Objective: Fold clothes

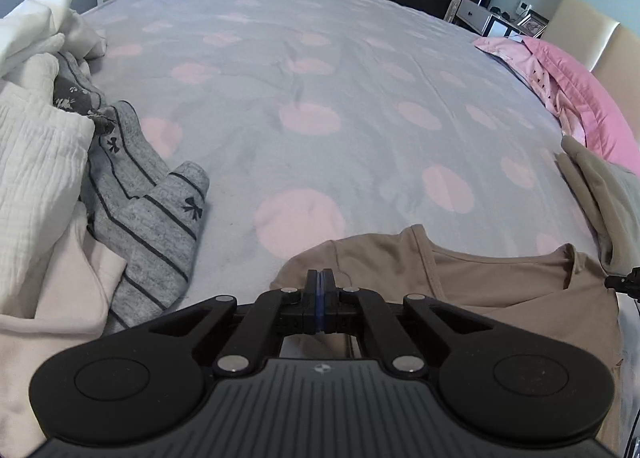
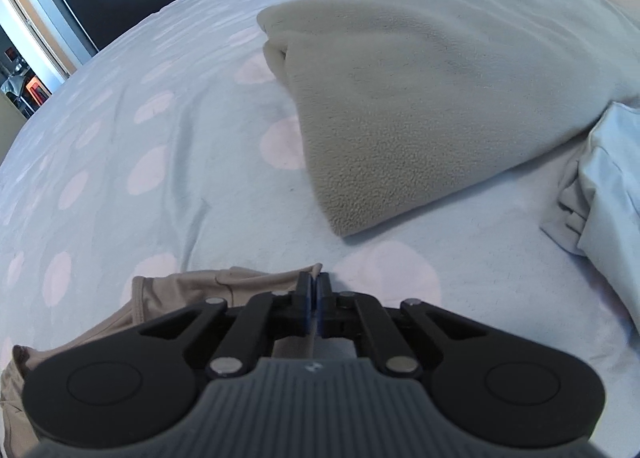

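Tan top (image 1: 500, 282) lies flat at the near edge of the bed (image 1: 320, 98). Left gripper (image 1: 321, 278) jaws closed at its left shoulder, right gripper (image 2: 314, 284) jaws closed at the right shoulder; fabric probably pinched, contact hidden. Lift both evenly, keep the edge taut, fold over.

A thin, smooth tan short-sleeved top (image 1: 500, 278) lies flat on the grey, pink-dotted bedcover (image 1: 320, 98), its wide neckline facing the far side of the bed. To its left sits a loose heap of clothes, among them a grey striped knit garment (image 1: 152, 218) and white crinkled cloth (image 1: 36, 162).
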Available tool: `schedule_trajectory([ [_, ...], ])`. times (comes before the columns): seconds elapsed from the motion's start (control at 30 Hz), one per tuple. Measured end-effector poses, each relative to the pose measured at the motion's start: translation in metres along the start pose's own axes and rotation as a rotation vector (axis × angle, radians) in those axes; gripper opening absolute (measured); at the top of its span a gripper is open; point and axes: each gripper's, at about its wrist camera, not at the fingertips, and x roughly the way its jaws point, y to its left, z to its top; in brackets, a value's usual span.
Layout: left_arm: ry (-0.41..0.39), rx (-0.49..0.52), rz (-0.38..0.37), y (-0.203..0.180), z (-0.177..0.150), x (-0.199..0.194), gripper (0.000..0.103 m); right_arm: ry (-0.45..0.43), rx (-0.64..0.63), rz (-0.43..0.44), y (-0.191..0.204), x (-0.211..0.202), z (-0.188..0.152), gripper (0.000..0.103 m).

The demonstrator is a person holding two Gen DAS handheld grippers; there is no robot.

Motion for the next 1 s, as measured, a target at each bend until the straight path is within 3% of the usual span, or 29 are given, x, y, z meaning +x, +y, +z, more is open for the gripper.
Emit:
schedule_trajectory([
  [0.1,0.030,-0.007,-0.025,-0.001,0.000,-0.001,0.000,0.031,0.005,0.006,0.001,0.002,0.001,0.004],
  [0.17,0.034,-0.002,-0.041,-0.003,-0.001,-0.005,0.000,0.042,0.015,0.006,0.000,0.000,0.001,0.011],
  [0.23,0.043,0.010,-0.060,-0.007,-0.004,-0.009,0.012,0.047,0.016,-0.001,0.000,-0.005,0.001,0.014],
  [0.27,0.049,0.017,-0.069,-0.009,-0.006,-0.012,0.015,0.050,0.020,0.000,-0.001,-0.007,0.001,0.022],
  [0.33,0.062,0.032,-0.088,-0.013,-0.012,-0.017,0.018,0.056,0.021,0.004,-0.002,-0.014,-0.003,0.025],
  [0.53,0.106,0.050,-0.100,-0.017,-0.032,-0.020,0.018,0.111,-0.022,0.018,-0.008,-0.028,-0.024,0.025],
  [0.8,0.112,0.078,-0.116,-0.027,-0.040,-0.013,0.018,0.133,0.019,0.101,-0.024,-0.052,-0.045,0.025],
  [0.87,0.120,0.084,-0.114,-0.030,-0.041,-0.010,0.013,0.159,0.012,0.128,-0.022,-0.051,-0.049,0.025],
  [0.93,0.133,0.102,-0.099,-0.033,-0.043,-0.006,0.000,0.179,-0.008,0.127,-0.018,-0.047,-0.055,0.025],
  [1.0,0.143,0.133,-0.063,-0.036,-0.046,-0.005,0.000,0.192,-0.037,0.107,-0.014,-0.042,-0.062,0.008],
])
